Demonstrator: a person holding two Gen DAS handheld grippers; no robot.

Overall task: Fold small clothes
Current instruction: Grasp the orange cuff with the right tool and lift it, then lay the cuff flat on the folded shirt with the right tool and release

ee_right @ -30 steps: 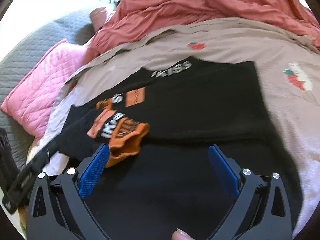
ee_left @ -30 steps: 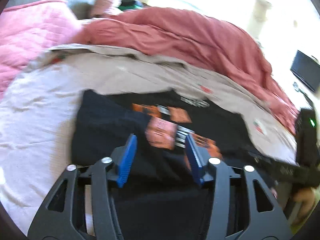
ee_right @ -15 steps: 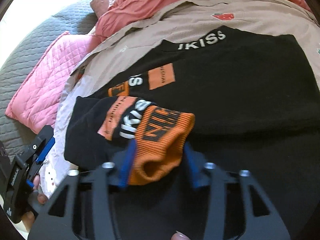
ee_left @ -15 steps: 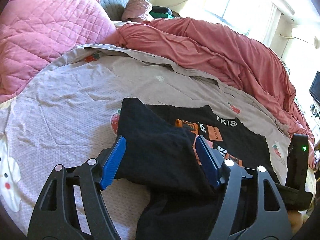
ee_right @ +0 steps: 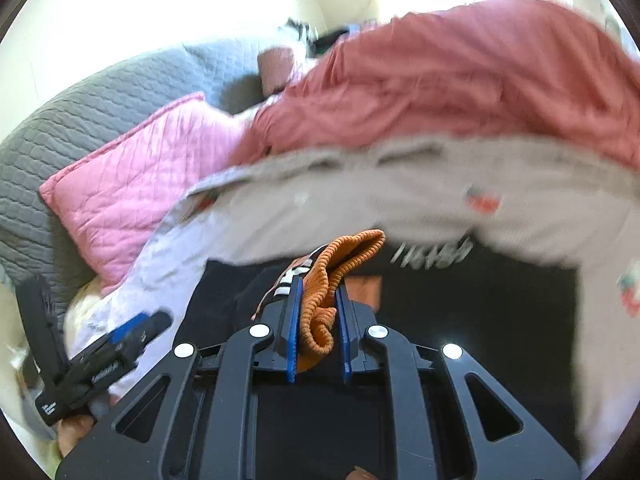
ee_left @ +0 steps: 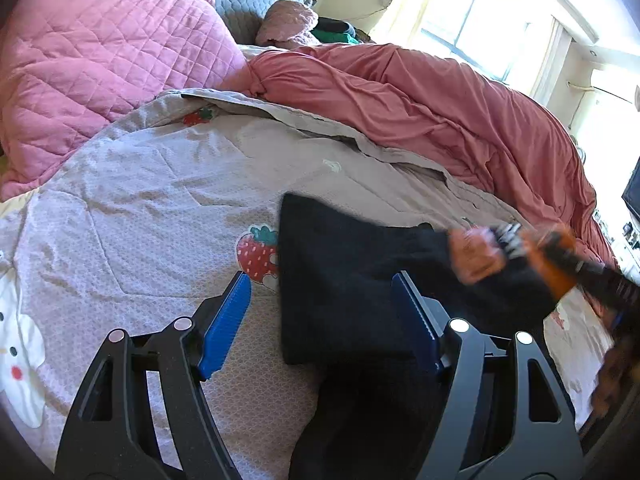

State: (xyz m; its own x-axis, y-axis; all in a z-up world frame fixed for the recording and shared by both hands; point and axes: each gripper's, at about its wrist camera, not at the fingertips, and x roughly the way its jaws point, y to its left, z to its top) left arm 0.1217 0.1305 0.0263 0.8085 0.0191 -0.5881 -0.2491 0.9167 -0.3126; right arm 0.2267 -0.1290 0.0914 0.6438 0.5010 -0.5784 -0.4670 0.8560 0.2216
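I am at the beginning of the fold, in my judgement. The black knit sweater with orange patches and white letters (ee_right: 460,320) lies on the grey-pink bed cover with strawberry prints (ee_left: 160,208), and its body looks mostly flat, but no finished fold is visible yet. Only one sleeve is in work.

My right claw (ee_right: 316,320) is closing, and its blue pads already press the ribbed orange cuff (ee_right: 324,292) of that sleeve between them. In the left wrist view the sleeve is lifted and stretched, from the shoulder near my left claw (ee_left: 320,316) toward the right edge, where the cuff is blurred.

My left claw stands apart and clamps nothing; black fabric lies between its pads, nearer the right one, but I see no pressing.

As I read it, the sweater points with its neck away from me, toward the crumpled salmon-red blanket (ee_left: 440,108), because the white letters are at the far edge. So its long axis runs from me toward the blanket, and the held sleeve goes across this axis.

What is left, I think: to lay this sleeve over the body, to do the other sleeve, and to fold the body.
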